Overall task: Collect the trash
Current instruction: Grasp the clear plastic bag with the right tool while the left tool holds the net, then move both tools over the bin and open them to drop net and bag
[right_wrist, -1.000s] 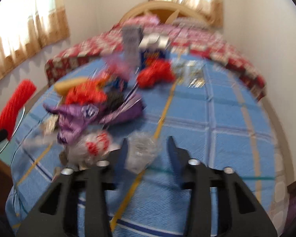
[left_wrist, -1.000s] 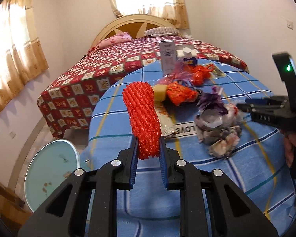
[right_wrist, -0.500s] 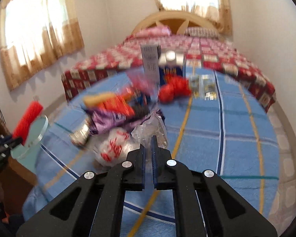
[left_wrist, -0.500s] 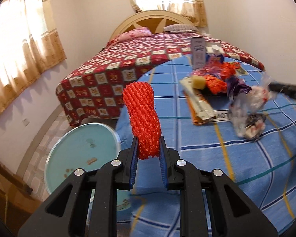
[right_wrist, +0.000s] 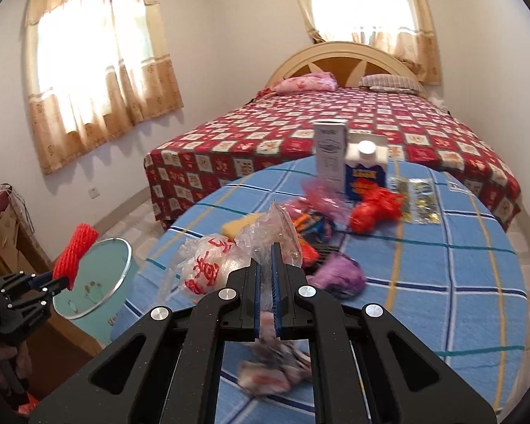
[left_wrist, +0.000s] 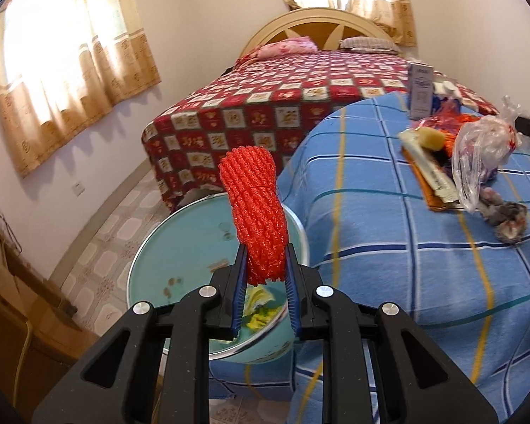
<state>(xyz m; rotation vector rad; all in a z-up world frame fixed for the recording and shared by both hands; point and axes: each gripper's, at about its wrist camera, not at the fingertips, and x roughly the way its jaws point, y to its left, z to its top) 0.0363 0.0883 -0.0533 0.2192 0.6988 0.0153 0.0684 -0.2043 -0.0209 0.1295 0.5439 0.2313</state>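
Left gripper [left_wrist: 263, 284]: clamped on the red net [left_wrist: 254, 208], a ribbed mesh roll, above the bin [left_wrist: 166, 243].
Right gripper [right_wrist: 266, 293]: shut on the clear bag [right_wrist: 268, 233], thin and crinkled, lifted off the table [right_wrist: 441, 282].
Bin: round, pale blue, metal rim, left of the table.
Remaining trash: wrappers, cartons and an orange net on the far part of the table.
Risk: the springy net may catch on a pad at release and fall outside the bin.
Risk: the slick film is held by a thin fold and may slip; loose scraps below it may drop.

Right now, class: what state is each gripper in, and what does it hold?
Left gripper: closed on the red mesh netting roll.
Right gripper: closed on the crumpled clear plastic bag.
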